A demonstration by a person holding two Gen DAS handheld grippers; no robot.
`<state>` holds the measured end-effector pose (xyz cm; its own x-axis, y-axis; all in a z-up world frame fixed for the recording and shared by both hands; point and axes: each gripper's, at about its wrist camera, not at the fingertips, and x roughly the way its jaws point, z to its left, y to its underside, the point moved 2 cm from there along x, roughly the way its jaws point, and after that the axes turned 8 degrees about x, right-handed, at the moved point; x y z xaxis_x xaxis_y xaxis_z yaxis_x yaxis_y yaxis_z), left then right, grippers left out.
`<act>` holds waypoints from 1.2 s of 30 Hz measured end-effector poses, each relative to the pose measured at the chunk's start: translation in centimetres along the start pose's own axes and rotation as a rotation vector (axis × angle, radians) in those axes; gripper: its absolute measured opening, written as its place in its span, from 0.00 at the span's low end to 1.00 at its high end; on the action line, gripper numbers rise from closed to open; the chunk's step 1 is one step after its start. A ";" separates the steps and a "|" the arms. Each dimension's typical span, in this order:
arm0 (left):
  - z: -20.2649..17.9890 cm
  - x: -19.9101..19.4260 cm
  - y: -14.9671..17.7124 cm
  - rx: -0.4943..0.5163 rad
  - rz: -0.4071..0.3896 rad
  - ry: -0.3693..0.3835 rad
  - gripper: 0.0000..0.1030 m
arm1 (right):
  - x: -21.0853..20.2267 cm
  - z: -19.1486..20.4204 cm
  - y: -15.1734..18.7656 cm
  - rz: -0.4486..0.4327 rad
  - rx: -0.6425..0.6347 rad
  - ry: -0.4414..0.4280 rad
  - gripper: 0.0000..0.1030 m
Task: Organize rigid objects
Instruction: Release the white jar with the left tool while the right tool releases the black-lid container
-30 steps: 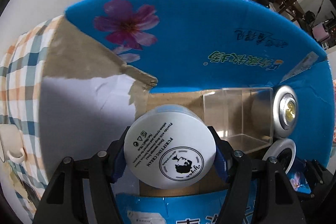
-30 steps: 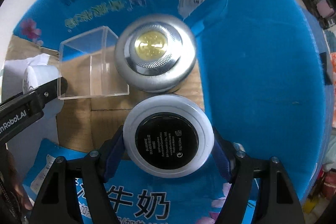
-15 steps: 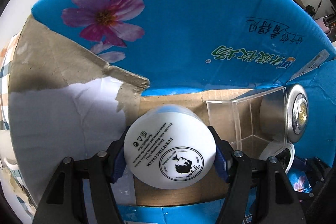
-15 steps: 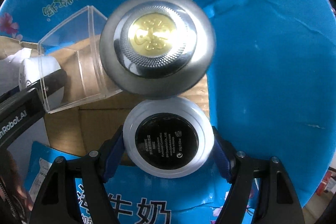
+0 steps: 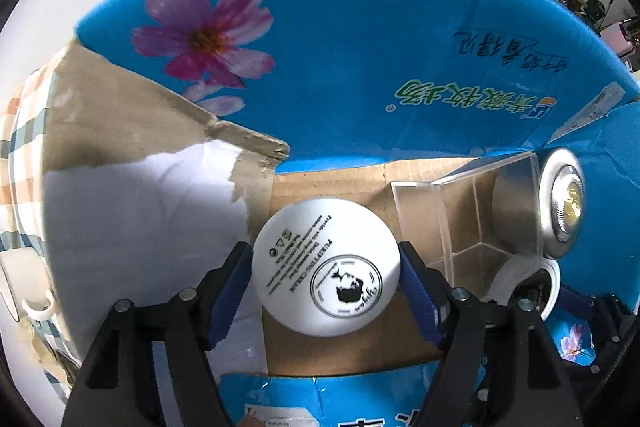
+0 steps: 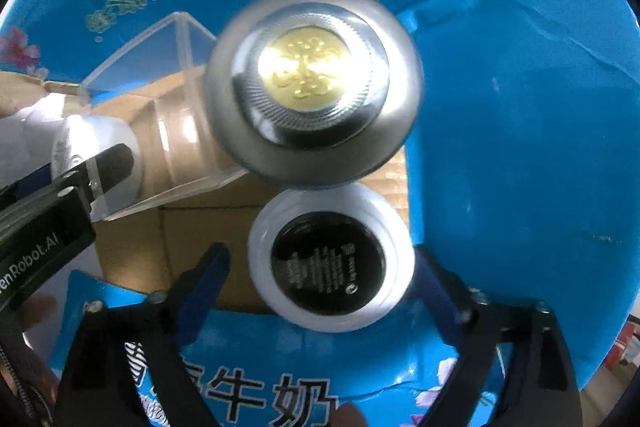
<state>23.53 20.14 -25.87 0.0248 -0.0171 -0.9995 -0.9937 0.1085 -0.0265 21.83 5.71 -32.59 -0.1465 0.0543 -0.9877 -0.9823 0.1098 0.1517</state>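
Both grippers reach into a blue cardboard box (image 5: pixel 360 39). In the left wrist view, a white cream jar (image 5: pixel 326 267) stands on the box floor between the fingers of my left gripper (image 5: pixel 326 279), whose blue pads sit just off its sides. In the right wrist view, a white jar with a black base label (image 6: pixel 330 263) stands between the spread fingers of my right gripper (image 6: pixel 320 275), with a clear gap on the left. A silver jar with a gold emblem (image 6: pixel 314 83) and a clear plastic box (image 6: pixel 160 115) stand behind it.
The box walls (image 6: pixel 520 107) close in on all sides. A torn brown flap (image 5: pixel 132 123) and white paper (image 5: pixel 140 219) lie at the left. The left gripper (image 6: pixel 60 203) shows at the left of the right wrist view. A checked cloth (image 5: pixel 20 147) lies outside the box.
Both grippers have lowered into the box and opened. The white cream jar and the black-label jar now stand free on the box floor. The right gripper has neared the silver jar.
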 end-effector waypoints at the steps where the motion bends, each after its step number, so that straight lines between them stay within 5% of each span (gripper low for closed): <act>1: 0.1 -0.4 0.0 0.001 -0.006 0.003 0.72 | -0.2 0.0 0.1 -0.007 -0.003 0.000 0.96; 4: 0.0 -1.8 0.2 0.004 -0.030 0.004 0.81 | -0.9 -0.4 0.3 -0.025 -0.001 0.007 0.97; 7: 0.1 -3.5 0.5 0.014 -0.066 -0.048 1.00 | -2.0 -0.4 0.7 -0.048 -0.010 0.008 0.97; 10: 0.3 -4.9 1.1 -0.006 -0.091 -0.003 1.00 | -3.1 -0.3 1.0 -0.073 -0.024 0.012 0.98; 22: -1.0 -11.5 4.8 -0.015 -0.223 -0.029 1.00 | -10.7 -1.1 4.3 -0.193 -0.077 -0.022 0.97; 36: -3.4 -20.6 10.4 -0.021 -0.396 -0.058 1.00 | -20.9 -3.2 13.1 -0.367 -0.131 -0.095 0.97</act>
<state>12.33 18.23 -5.50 0.4119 0.0029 -0.9112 -0.9081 0.0842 -0.4103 11.63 2.81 -10.12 0.2227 0.1276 -0.9665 -0.9747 0.0119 -0.2230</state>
